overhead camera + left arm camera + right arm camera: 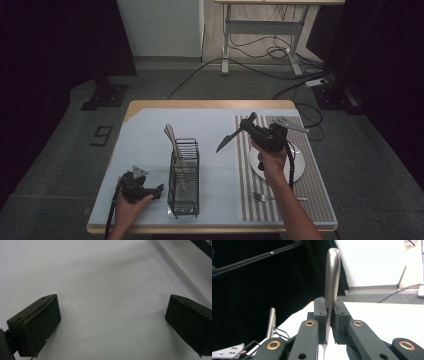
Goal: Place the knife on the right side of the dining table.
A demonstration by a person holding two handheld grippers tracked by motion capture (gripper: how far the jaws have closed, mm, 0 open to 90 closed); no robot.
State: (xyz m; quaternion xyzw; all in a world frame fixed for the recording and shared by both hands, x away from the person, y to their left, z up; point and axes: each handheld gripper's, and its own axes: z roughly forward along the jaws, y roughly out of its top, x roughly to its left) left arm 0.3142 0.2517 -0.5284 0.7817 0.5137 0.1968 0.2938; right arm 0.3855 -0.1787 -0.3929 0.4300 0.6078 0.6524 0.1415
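My right gripper (pixel 244 128) hangs above the table between the wire caddy (pixel 184 177) and the striped placemat (pixel 320 195). It is shut on a metal knife (pixel 226 142) that slants down to the left. In the right gripper view the pads (pixel 321 315) clamp the knife (pixel 332 277), whose rounded end rises above them. My left gripper (pixel 158 191) rests on the pale mat at the front left, beside the caddy. Its jaws stand wide open (pixel 112 322) over bare mat with nothing between them.
The caddy holds upright cutlery (pixel 172 140). A white plate (pixel 298 169) lies on the placemat under my right forearm, with a fork (pixel 265 197) near its front. Cables and a desk frame (pixel 260 30) stand on the floor beyond the table.
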